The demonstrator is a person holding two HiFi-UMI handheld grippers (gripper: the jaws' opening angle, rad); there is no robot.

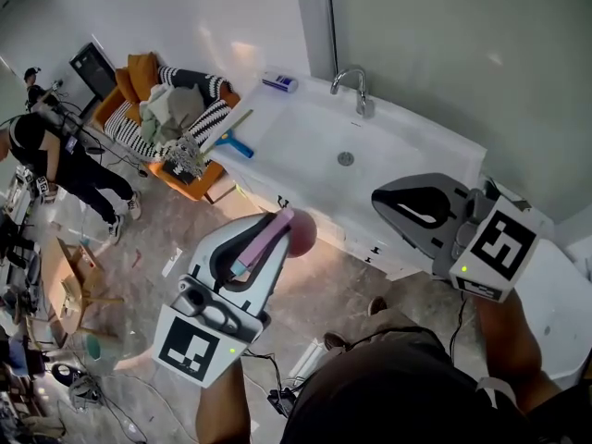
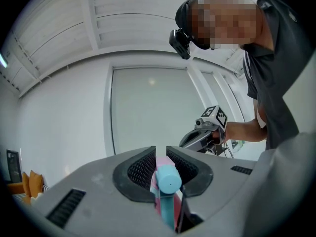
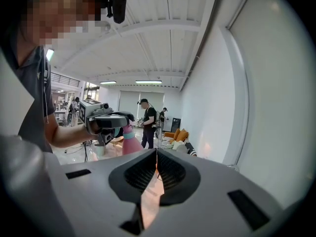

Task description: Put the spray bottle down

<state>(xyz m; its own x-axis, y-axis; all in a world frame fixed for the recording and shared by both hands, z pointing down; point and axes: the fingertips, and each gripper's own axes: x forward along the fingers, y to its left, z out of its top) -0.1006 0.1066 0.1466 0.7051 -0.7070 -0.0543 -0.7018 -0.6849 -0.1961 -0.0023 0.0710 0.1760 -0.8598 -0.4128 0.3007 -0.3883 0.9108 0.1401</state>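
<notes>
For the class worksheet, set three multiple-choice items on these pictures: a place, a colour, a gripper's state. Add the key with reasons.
1. Where is the spray bottle?
A. Between the left gripper's jaws.
B. In the sink basin.
C. On the orange sofa.
2. What colour is the bottle's body?
A. Green.
B. Pink.
C. Black.
3. How do the right gripper's jaws stand?
A. Wide apart.
B. Clamped on a cloth.
C. Together, with nothing between them.
Key: 1 A, the left gripper view shows the bottle clamped between its jaws; 2 B, the head view shows a pink body; 3 C, the right gripper view shows the jaws meeting on nothing.
</notes>
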